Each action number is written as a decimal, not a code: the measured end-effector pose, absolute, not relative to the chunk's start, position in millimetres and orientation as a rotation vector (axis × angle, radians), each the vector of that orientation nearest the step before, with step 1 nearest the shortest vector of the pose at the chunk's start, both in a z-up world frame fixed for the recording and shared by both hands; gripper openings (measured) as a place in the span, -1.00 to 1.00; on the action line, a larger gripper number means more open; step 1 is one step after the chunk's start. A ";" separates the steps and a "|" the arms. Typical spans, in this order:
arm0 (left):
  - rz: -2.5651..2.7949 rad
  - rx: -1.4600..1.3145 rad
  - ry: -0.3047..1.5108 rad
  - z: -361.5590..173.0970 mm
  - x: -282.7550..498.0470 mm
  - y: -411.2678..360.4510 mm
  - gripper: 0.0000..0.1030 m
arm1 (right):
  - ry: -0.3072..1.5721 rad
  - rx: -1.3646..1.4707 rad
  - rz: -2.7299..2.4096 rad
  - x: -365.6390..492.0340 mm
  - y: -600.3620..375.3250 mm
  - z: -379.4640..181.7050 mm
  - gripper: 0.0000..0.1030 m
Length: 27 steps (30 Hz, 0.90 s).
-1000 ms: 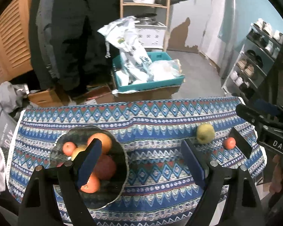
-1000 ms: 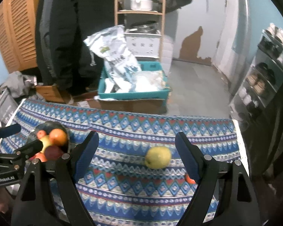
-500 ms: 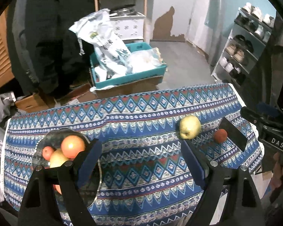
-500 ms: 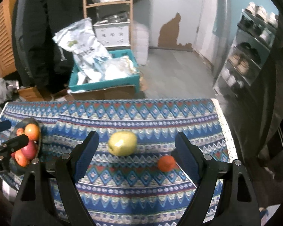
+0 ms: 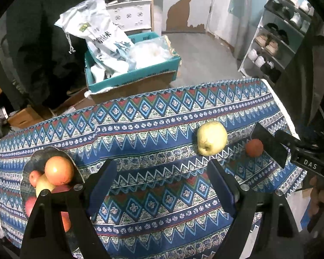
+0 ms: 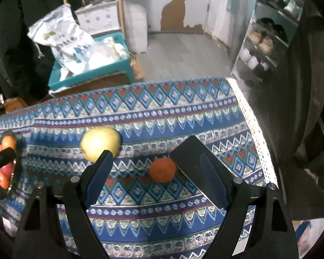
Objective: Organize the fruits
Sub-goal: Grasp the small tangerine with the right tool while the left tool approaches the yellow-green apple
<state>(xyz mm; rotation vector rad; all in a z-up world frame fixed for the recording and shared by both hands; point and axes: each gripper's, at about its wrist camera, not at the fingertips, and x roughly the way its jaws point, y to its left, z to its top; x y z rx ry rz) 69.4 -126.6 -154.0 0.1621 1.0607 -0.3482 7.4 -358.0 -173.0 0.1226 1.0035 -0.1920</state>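
1. The left gripper [image 5: 159,185] is seen with its jaws spread wide and nothing between them, poised above the desk [image 5: 153,129], which is covered by a blue patterned cloth.
2. A dark bowl of fruit [image 5: 35,159] is shown at the left jaw's outer side, partly hidden behind that jaw; an orange [image 5: 58,170] is piled on top, with a small red fruit and a yellowish one beside it.
3. A yellow-green apple [image 5: 211,138] is pictured beyond the tip of the left gripper's right jaw, resting on the cloth and apart from it.
4. A small orange-red fruit [image 5: 254,147] is seen further to the right of that jaw, just beside a dark flat pad of the other gripper.
5. The right gripper [image 6: 155,172] is likewise shown with jaws held wide and empty.
6. In the right wrist view, the orange-red fruit [image 6: 162,170] is framed between the two jaws, nearer the right one, lying on the cloth and not gripped.
7. The apple [image 6: 100,143] is seen just past the tip of the right gripper's left jaw, which overlaps its lower edge in the picture; whether they touch cannot be told.
8. The bowl [image 6: 4,194] is glimpsed far out to the left of that jaw, at the desk's edge.
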 end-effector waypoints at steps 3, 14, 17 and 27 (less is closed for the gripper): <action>-0.354 0.171 1.074 -164.2 73.1 -134.0 0.68 | 1.039 0.142 -0.207 13.1 -366.8 -189.5 0.61; -0.370 0.164 1.152 -199.1 86.3 -151.9 0.68 | 1.136 0.180 -0.213 28.4 -379.3 -240.0 0.61; -0.370 0.166 1.163 -207.0 89.1 -155.4 0.68 | 1.154 0.182 -0.211 31.9 -379.6 -251.9 0.61; -0.381 0.137 1.207 -226.5 95.4 -165.3 0.68 | 1.193 0.194 -0.194 34.7 -379.7 -275.4 0.56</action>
